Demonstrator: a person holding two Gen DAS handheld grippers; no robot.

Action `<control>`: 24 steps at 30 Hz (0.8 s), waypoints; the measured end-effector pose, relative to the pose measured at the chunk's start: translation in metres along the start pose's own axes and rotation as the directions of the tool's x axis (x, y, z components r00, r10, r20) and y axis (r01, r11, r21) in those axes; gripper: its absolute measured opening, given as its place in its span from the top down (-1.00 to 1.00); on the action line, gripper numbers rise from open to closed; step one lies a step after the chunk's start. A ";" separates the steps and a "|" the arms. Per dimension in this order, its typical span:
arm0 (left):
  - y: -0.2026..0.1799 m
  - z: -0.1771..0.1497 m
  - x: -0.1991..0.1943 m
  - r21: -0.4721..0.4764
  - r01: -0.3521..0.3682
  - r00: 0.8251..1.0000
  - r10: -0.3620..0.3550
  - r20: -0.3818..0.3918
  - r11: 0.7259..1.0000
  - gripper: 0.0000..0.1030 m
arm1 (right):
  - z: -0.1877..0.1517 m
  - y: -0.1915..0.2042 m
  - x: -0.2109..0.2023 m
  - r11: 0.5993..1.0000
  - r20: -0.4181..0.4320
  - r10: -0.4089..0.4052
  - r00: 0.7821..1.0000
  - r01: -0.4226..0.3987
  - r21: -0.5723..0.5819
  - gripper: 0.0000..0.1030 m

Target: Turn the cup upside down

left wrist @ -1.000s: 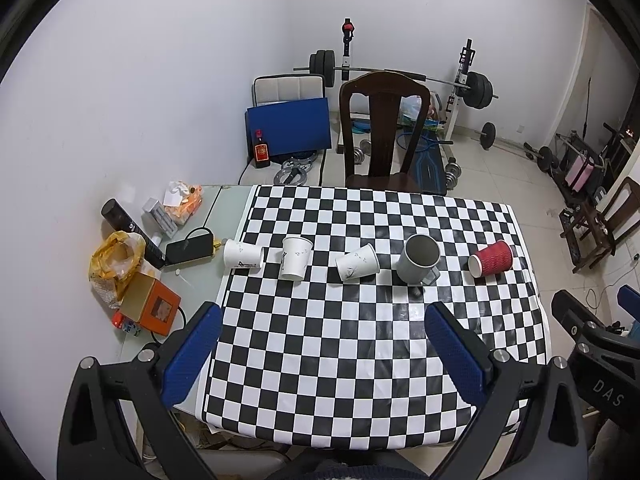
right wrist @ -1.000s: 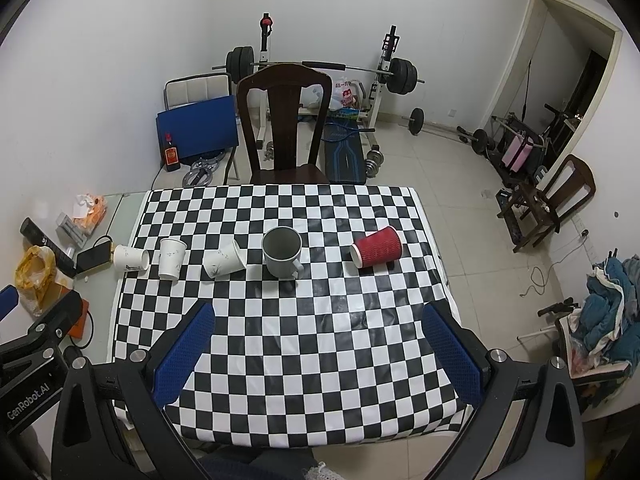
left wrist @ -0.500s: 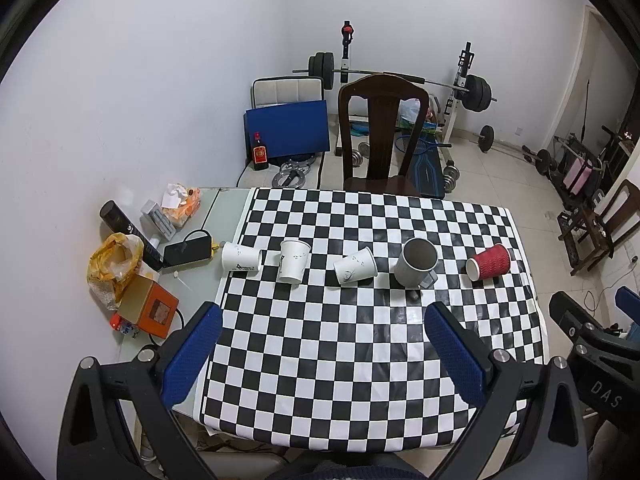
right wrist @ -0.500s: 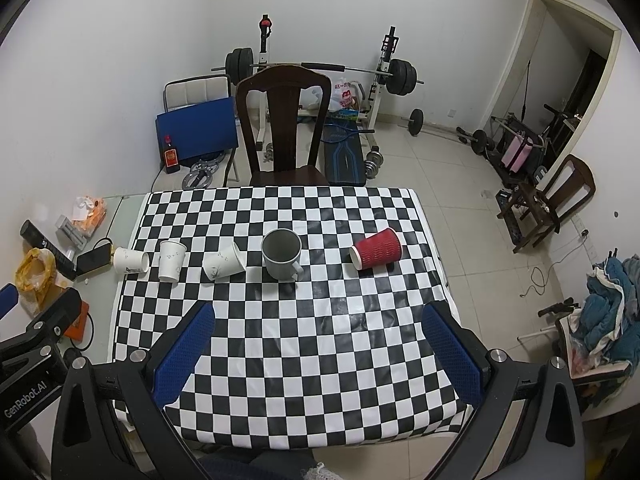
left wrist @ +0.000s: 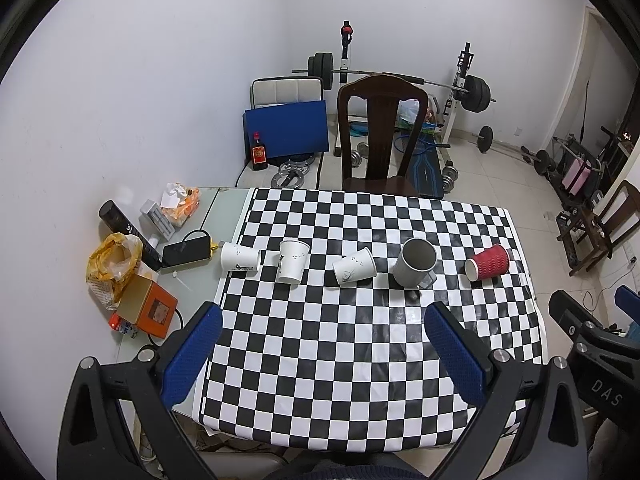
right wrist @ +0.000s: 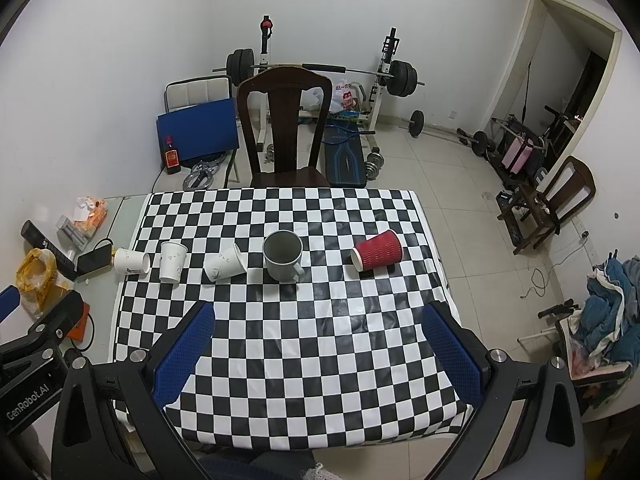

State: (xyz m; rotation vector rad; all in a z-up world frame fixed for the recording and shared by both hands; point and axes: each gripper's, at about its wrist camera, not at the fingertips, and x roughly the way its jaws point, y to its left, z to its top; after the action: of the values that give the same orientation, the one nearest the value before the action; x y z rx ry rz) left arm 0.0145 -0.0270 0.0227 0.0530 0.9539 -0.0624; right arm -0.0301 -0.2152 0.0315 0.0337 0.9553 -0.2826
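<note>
Barely displaced from one second ago: row of cups a trace lower in the left wrist view, near-identical in the right wrist view, no cup repositioned. Left gripper (left wrist: 323, 311) held above the near part of the checkered tablecloth (left wrist: 360, 364), blue pads wide apart, nothing between them, no contact with any cup. Right gripper (right wrist: 318, 310) in the same condition: jaws spread wide, empty, raised over the near half of the cloth. Five vessels in a line across the middle of the cloth, well clear of both tools. From left to right in the left wrist view: first white paper cup (left wrist: 239, 257) on its side at the left edge of the cloth, mouth toward the right; second white paper cup (left wrist: 293, 261) upright, mouth up, just beside the first; third white paper cup (left wrist: 354, 266) tipped over, mouth toward the upper right; grey mug (left wrist: 416, 262) upright, mouth up, handle toward the near right; red ribbed cup (left wrist: 487, 268) on its side near the right edge, mouth toward the left. None standing upside down. Dark wooden chair (left wrist: 378, 132) pushed against the far edge of the table. On the bare tabletop left of the cloth: black phone (left wrist: 186, 250), orange box (left wrist: 150, 310), yellow bag (left wrist: 114, 262).
</note>
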 end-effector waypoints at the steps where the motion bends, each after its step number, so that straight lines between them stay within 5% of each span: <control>1: 0.002 -0.003 0.000 0.000 0.001 1.000 -0.001 0.001 1.000 -1.00 | 0.000 0.000 0.000 1.000 0.001 -0.001 1.000 0.001 0.000 -1.00; 24: -0.003 0.005 0.003 -0.013 -0.011 1.000 0.011 0.016 1.000 -1.00 | -0.005 -0.003 0.003 1.000 -0.003 0.000 1.000 0.000 0.006 -1.00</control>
State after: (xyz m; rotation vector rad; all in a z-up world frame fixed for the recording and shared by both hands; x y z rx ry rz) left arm 0.0196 -0.0304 0.0229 0.0458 0.9379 -0.0466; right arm -0.0326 -0.2181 0.0264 0.0397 0.9579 -0.2852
